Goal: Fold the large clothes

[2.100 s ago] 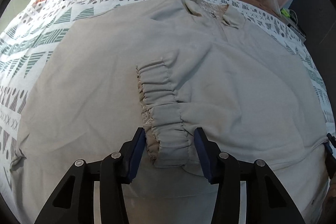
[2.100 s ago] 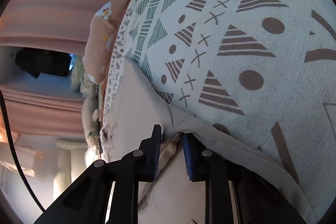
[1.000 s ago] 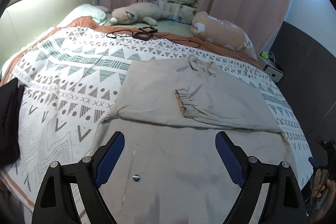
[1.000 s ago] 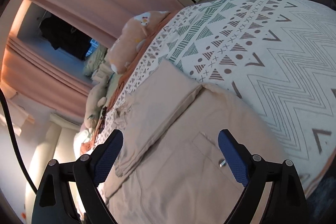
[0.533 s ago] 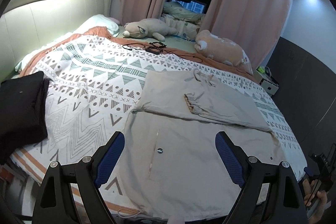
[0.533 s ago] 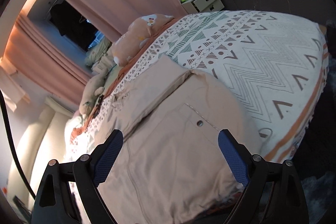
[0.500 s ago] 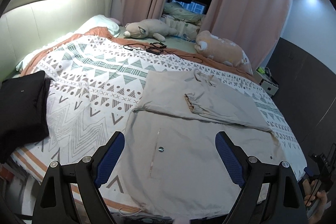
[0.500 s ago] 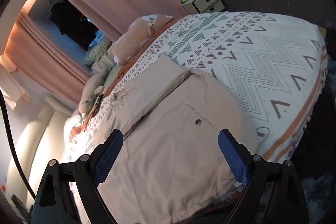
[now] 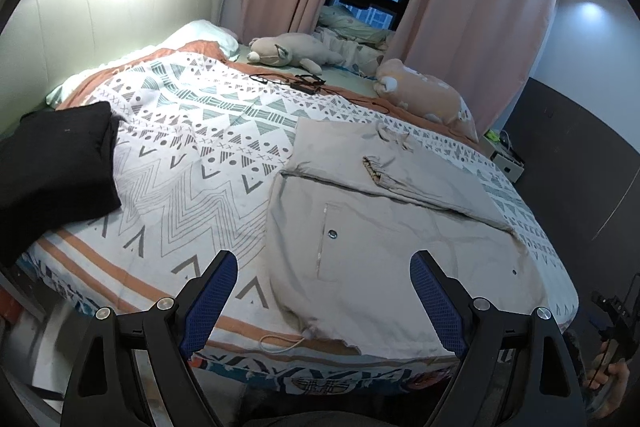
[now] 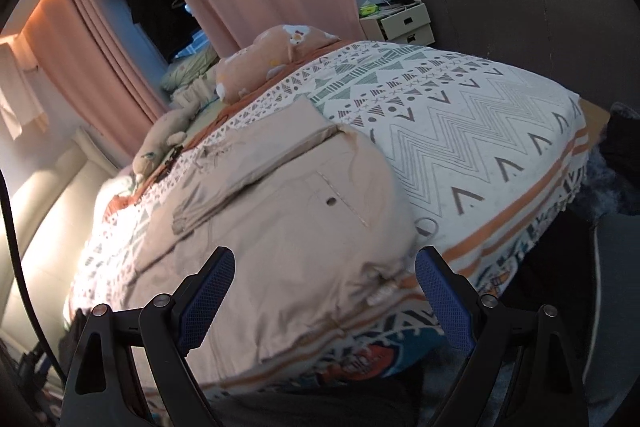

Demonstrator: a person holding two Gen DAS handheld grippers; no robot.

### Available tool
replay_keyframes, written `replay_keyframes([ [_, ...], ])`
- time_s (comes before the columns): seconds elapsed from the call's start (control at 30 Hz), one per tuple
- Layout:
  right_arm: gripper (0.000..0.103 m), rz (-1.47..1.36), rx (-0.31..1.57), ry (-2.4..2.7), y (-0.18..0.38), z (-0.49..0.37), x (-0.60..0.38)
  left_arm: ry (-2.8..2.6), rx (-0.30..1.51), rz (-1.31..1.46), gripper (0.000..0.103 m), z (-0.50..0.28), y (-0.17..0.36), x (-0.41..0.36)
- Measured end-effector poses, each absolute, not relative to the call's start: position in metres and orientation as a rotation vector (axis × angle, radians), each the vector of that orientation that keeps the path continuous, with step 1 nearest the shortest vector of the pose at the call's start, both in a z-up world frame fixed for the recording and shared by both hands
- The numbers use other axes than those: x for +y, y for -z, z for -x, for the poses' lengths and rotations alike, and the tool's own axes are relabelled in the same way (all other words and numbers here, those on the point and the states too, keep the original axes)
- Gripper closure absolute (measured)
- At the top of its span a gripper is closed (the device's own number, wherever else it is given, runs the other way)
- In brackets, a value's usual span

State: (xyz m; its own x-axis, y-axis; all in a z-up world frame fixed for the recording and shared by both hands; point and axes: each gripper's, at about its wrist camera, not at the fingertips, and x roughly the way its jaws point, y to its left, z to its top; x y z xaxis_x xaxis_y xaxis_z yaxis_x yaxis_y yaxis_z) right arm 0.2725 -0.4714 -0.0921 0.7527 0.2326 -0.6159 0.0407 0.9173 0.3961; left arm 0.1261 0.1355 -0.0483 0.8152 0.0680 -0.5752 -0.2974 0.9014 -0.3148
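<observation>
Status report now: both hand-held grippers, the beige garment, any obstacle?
Left hand-held gripper open, empty. Right hand-held gripper open, empty. Beige garment flat on bed, sleeve folded across. Black clothes pile off to the side, apart.

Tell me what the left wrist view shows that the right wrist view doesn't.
Only the left wrist view shows the folded black garment and the drawstring hanging off the jacket's hem. Only the right wrist view shows the whole drawer unit. Both show the beige jacket, its sleeve folded across it, and open grippers.
</observation>
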Motion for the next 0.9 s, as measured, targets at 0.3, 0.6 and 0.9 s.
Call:
replay_keyframes([
  [0.3,0.011,-0.361,0.772,-0.121,0.107,-0.255,-0.481,-0.258,0.636,0.468,0.014,-0.101,0.078,0.158],
  [0.6,0.019,-0.447,0.843,-0.196,0.152,-0.263,-0.491,-0.247,0.664,0.450,0.014,-0.107,0.095,0.156],
  [0.9,0.033,-0.633,0.927,-0.287,0.208,-0.310,-0.490,-0.216,0.754,0.513,0.024,-0.150,0.134,0.164],
])
